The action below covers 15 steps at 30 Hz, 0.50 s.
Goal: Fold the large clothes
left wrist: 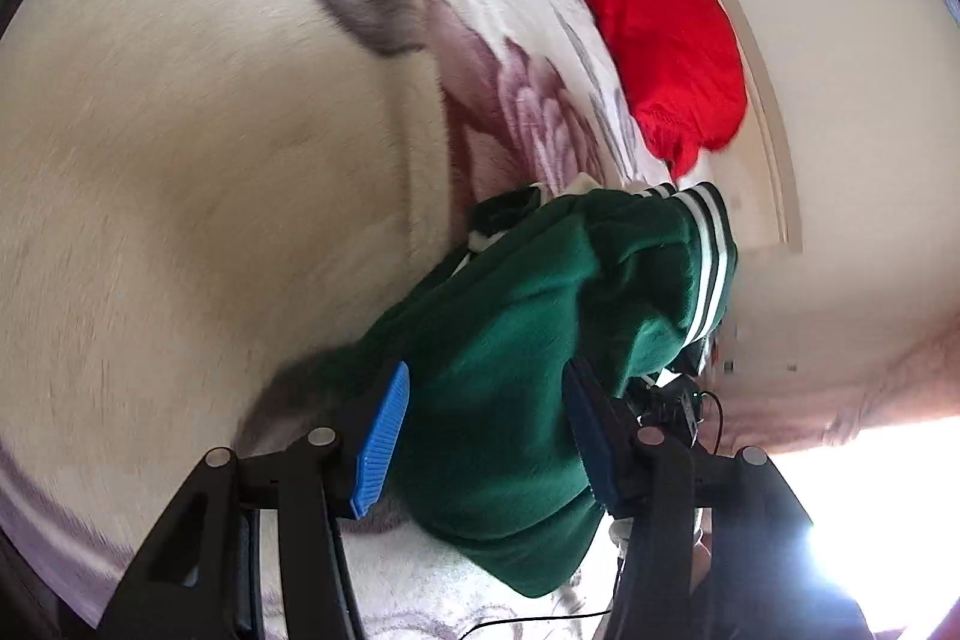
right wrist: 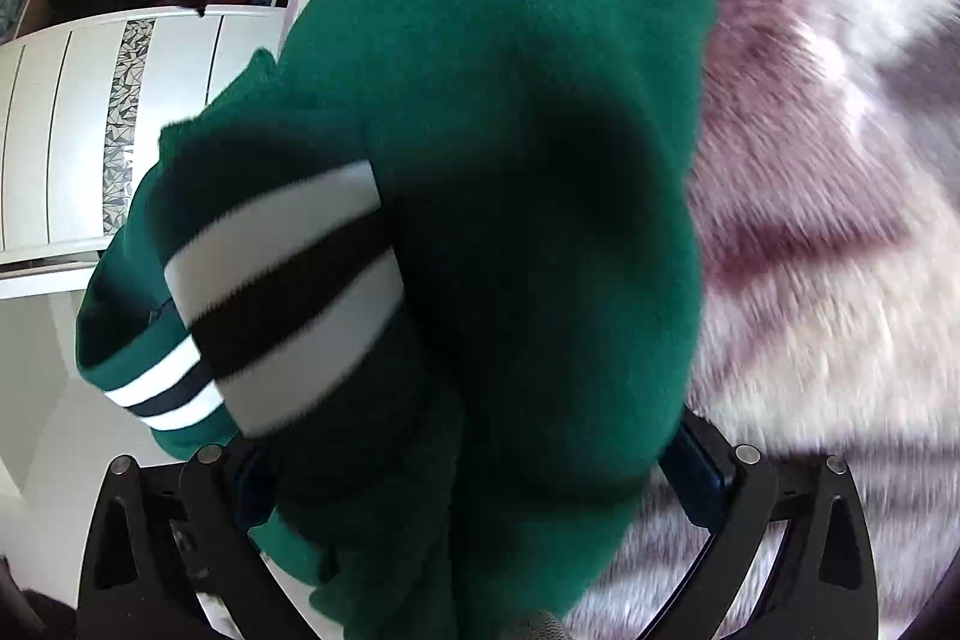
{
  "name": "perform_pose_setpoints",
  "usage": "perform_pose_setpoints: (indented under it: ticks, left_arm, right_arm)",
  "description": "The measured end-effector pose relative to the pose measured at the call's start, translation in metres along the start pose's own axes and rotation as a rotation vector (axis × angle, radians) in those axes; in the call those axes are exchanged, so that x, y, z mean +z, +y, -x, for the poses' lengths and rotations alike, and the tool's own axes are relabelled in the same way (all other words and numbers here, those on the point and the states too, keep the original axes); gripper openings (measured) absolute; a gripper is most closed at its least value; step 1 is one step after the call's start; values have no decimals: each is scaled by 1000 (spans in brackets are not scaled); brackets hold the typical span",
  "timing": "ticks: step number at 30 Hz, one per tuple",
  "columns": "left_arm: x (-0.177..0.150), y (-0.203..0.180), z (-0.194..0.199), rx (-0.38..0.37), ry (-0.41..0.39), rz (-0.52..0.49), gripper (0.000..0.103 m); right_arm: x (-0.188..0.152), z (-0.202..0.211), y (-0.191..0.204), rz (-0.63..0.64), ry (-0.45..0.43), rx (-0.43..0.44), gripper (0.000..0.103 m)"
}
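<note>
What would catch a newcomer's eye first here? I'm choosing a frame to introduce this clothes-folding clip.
The bulky green fleece garment with white-and-dark striped cuffs dominates, filling the right wrist view and bunched between the left tongs. Next comes the bright red garment lying farther back on the fluffy cream and mauve floral blanket, near its edge by a white surface.

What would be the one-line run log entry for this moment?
garment: green sweater bunched on blanket | left gripper: jaws astride sweater | right gripper: wide, sweater between | aside: red garment
</note>
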<state>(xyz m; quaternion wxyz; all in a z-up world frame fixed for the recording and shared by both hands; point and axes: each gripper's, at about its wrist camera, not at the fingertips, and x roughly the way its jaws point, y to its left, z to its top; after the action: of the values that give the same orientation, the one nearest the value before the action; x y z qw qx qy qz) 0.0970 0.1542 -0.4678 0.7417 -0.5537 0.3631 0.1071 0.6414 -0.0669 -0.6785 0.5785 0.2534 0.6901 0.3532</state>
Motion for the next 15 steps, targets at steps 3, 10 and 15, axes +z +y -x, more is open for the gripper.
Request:
perform_pose_setpoints:
  ticks: [3, 10, 15]
  left_arm:
    - [-20, 13, -8, 0, 13, 65, 51]
    - [-34, 13, -50, -19, -24, 77, 56]
    - [9, -7, -46, -36, -39, 12, 55]
  right_arm:
    - [12, -6, -3, -8, 12, 43, 103]
    - [19, -11, -8, -55, -17, 120, 79]
    - [-20, 12, -23, -229, -125, 198, 46]
